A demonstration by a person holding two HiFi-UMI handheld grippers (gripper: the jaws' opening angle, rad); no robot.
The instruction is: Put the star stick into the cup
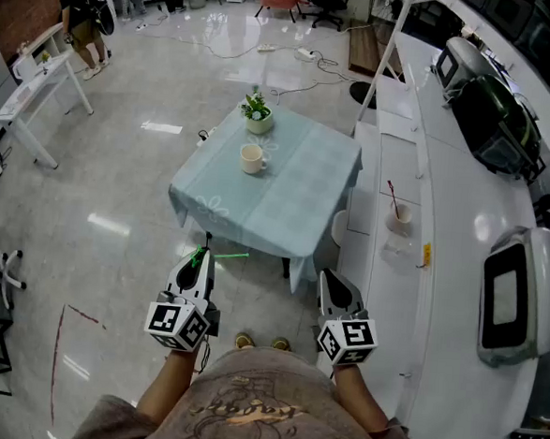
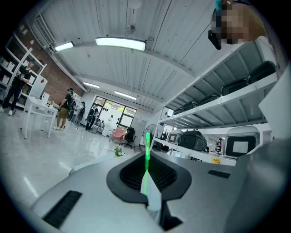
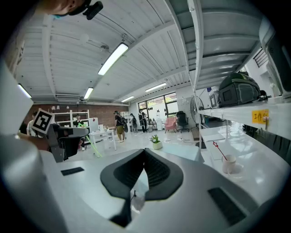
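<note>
Star stick (image 1: 227, 254), thin and green, is being pinched in the tightly closed jaws of the left gripper (image 1: 200, 263), just short of the table (image 1: 304, 202)'s near edge. Beside it, equally short of the table, the right gripper (image 1: 332, 284) is pressing its jaws together on nothing. The cup (image 1: 252, 158) is sitting toward the table's far corner, with a potted plant (image 1: 258, 113) just behind.

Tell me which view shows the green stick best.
The left gripper view: the green stick runs up the middle, clamped in the left gripper's shut tongs. The head view shows a short streak; the right gripper view a thin line.
</note>
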